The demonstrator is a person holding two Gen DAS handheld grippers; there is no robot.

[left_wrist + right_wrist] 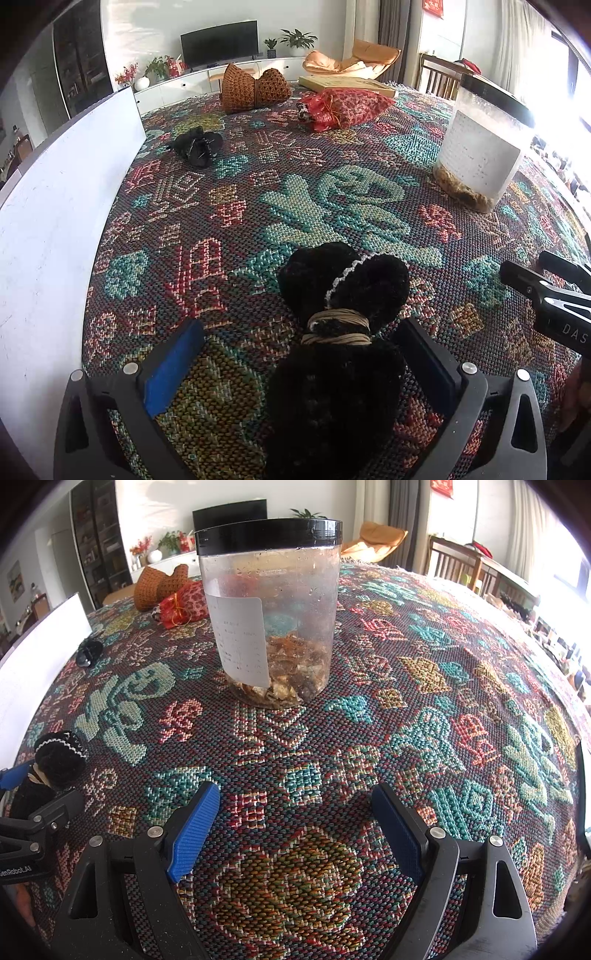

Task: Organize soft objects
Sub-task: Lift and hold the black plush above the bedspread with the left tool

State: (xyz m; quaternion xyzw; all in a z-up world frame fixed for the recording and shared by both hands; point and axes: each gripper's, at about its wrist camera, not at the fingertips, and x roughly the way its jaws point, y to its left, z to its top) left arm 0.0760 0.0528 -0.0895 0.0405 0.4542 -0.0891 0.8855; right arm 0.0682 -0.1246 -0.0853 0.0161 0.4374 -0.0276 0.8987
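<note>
Though unclamped, black bundle btwn left gripper fingers.

black fuzzy bundle, tan tie

My table, under its woven patterned cloth

Taking the clear jar with the black lid as my landmark: the black fuzzy bundle tied with tan cord lies near me to its left, a small black item sits farther left beside the white board, and beyond the jar lie a red patterned pouch, an orange knitted bundle and a flat box.
</note>
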